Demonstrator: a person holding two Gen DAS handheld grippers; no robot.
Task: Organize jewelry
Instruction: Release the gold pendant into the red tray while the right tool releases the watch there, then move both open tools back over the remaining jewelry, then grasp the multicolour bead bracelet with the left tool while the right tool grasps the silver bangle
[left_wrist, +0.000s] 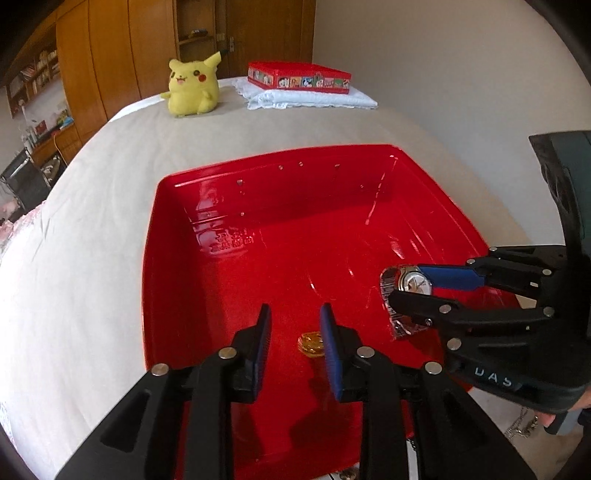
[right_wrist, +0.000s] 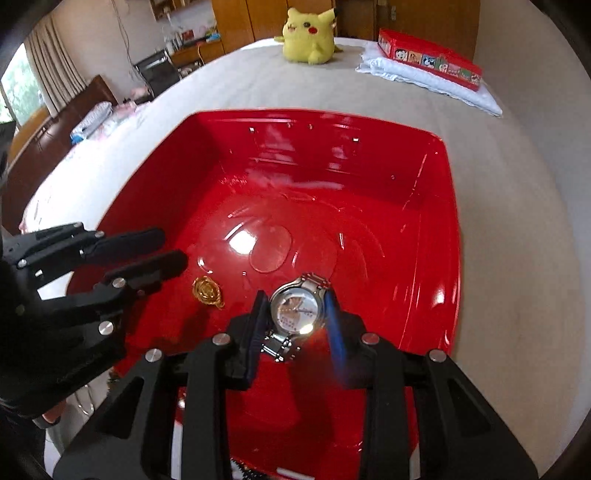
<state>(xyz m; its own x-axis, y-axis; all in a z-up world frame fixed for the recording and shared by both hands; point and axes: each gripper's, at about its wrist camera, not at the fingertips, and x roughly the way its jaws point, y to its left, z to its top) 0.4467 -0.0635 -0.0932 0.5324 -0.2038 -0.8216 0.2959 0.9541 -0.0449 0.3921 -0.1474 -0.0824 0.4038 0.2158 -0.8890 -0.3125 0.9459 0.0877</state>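
Grey bedspread (left_wrist: 110, 221) under red tray (right_wrist: 448, 206); right gripper (right_wrist: 295, 314) clamped on silver watch (right_wrist: 295, 308) above tray's near edge, left gripper (left_wrist: 295, 325) parted over gold ring (left_wrist: 310, 344).

Home bedroom, bed (left_wrist: 110, 206) under a pale sheet, yellow plush toy (left_wrist: 192, 86) and folded white linen (left_wrist: 314, 98) at its far end, wooden wardrobes (left_wrist: 122, 48), crowded bookshelves (left_wrist: 35, 75), curtained window (right_wrist: 44, 70)
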